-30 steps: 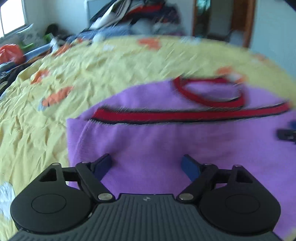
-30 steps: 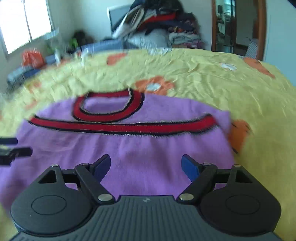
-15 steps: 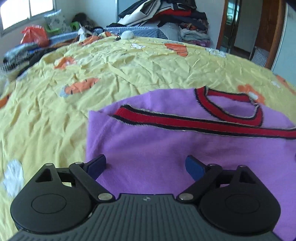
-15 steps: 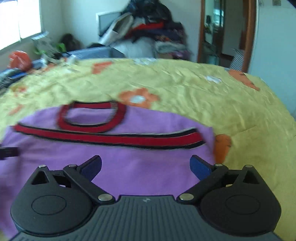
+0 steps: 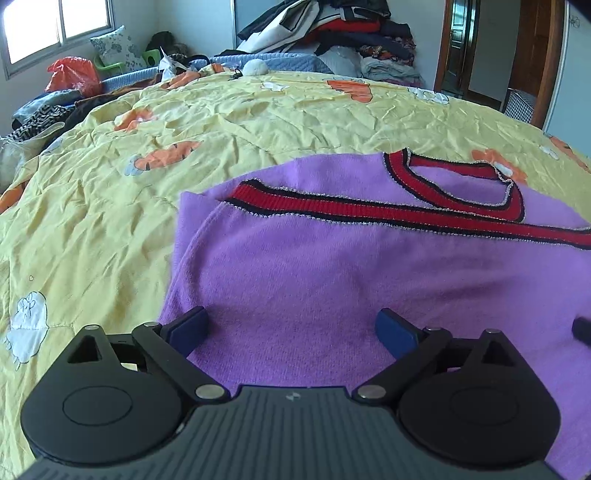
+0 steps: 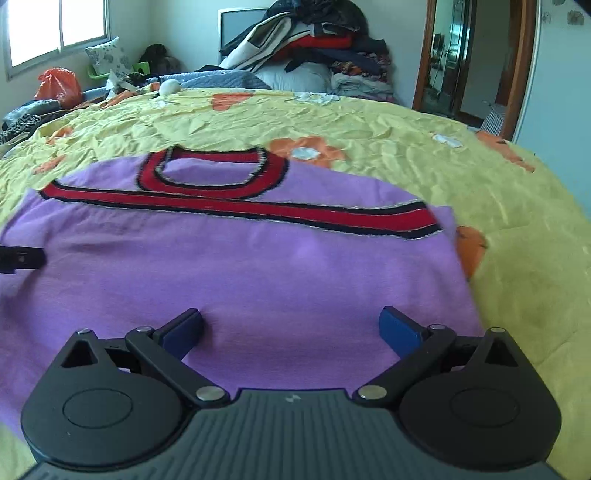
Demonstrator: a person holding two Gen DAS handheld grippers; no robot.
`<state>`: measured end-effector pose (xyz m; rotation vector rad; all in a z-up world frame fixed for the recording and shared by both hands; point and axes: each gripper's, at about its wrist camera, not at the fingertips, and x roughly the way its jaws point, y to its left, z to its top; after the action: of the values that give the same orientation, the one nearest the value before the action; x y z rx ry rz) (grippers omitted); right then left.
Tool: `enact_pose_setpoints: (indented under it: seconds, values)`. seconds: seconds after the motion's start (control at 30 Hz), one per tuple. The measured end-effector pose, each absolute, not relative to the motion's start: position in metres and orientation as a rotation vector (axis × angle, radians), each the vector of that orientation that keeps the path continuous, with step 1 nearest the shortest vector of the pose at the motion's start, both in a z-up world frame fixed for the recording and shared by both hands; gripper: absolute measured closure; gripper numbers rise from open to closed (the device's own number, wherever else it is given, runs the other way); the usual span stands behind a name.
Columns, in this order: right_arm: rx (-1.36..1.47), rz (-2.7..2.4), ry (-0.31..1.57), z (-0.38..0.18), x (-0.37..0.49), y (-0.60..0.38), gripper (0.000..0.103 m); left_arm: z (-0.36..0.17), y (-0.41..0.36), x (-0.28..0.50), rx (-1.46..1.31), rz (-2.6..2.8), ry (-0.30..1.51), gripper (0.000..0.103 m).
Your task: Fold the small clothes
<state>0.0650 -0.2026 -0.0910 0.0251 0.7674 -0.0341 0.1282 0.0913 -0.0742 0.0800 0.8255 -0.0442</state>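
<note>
In the left wrist view, the left gripper (image 5: pixel 291 328) hovers over the near left part of a folded purple sweater (image 5: pixel 332 266) on the yellow bedspread (image 5: pixel 221 122), jaws opening, nothing pinched. In the right wrist view, the right gripper (image 6: pixel 291 326) stands spread wide over the sweater's near right part, empty.

A lived-in home bedroom. A wide bed under a crumpled yellow quilted bedspread with orange flower prints (image 5: pixel 229 122) fills the view. At twelve o'clock, a tall heap of unsorted clothing (image 6: pixel 314 44); at ten, a daylit window (image 5: pixel 55 26); at two, a brown wooden doorframe (image 6: pixel 517 66).
</note>
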Motion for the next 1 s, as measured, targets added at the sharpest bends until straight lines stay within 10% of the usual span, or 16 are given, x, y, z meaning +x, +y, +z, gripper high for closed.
enact_pose_setpoints:
  seconds: [1.0]
  values:
    - [0.103, 0.104, 0.761, -0.074, -0.004, -0.158, 0.000, -0.049, 0.099, 0.035, -0.003, -0.254, 0.768, 0.007]
